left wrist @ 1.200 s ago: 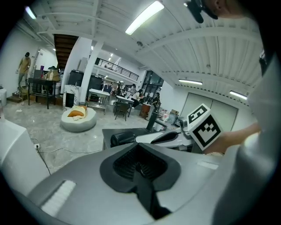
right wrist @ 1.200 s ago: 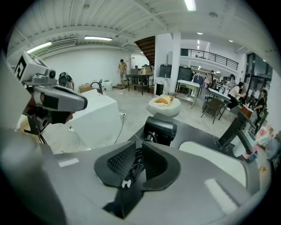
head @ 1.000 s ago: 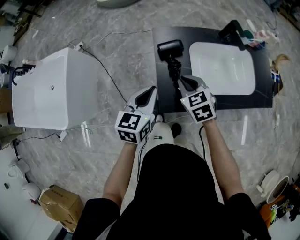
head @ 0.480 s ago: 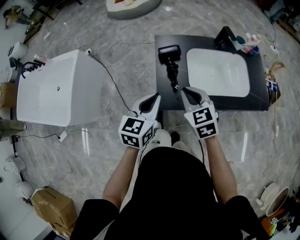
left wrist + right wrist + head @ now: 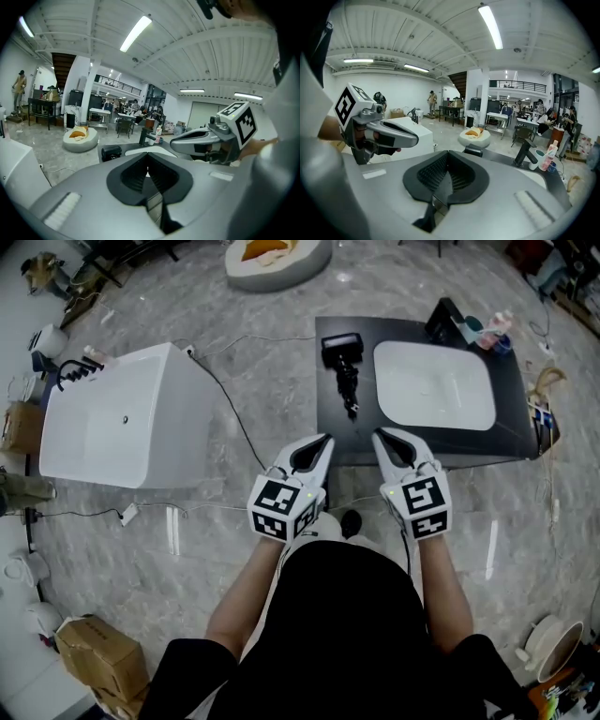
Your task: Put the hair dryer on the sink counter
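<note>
1. Black sink counter [image 5: 328,442], on a grey marble floor: the hair dryer [image 5: 342,357] lies flat on its left part, just left of the white basin [image 5: 433,385], body at the far end and handle pointing near.
2. Cord stub [image 5: 352,407]: runs from the handle toward the counter's near edge and stays on the top.
3. Right gripper [image 5: 380,436]: jaws pressed together, nothing between them; it sits at the counter's near edge, apart from the dryer.
4. Left gripper [image 5: 324,439]: jaws likewise together and empty, just left of the right one and level with it.
5. Faucet [image 5: 442,318]: stands at the far rim of the basin, bottles beside it.
6. White bathtub [image 5: 122,418]: stands on the floor well to the left.
7. Step, judged: placement looks complete, with the dryer at rest and free of both tools.
8. Next move, judged: calls only for drawing both grippers near, clear of the cord.
</note>
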`<state>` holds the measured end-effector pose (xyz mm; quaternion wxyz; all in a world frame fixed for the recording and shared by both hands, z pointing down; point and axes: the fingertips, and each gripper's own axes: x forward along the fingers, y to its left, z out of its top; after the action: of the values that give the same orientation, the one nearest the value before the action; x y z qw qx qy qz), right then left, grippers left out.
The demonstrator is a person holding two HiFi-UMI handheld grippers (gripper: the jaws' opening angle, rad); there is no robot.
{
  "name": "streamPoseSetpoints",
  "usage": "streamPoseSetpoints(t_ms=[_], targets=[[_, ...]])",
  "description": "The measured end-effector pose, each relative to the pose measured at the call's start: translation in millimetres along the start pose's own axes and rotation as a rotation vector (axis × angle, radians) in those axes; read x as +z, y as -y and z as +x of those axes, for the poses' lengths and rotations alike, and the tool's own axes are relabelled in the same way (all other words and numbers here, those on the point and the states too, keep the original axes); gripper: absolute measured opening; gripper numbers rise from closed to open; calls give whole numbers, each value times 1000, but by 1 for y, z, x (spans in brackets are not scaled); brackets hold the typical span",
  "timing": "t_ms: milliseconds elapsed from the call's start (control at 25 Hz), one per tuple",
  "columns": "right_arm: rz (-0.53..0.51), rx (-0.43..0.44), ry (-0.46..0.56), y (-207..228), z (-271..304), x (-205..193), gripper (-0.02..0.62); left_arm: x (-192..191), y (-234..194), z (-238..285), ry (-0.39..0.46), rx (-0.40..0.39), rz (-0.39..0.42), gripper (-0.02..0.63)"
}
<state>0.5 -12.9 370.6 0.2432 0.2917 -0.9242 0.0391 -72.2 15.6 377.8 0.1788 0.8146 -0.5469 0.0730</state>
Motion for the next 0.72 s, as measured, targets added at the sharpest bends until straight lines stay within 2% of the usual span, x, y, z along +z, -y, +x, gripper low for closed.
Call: streamPoseSetpoints(t_ms=[440, 720], targets=[[44, -46, 75, -10, -41, -3, 10, -1, 19, -25, 16, -6, 18, -2], [48, -41, 87, -13, -52, -6, 9, 2, 27, -30, 28, -2, 24, -2]])
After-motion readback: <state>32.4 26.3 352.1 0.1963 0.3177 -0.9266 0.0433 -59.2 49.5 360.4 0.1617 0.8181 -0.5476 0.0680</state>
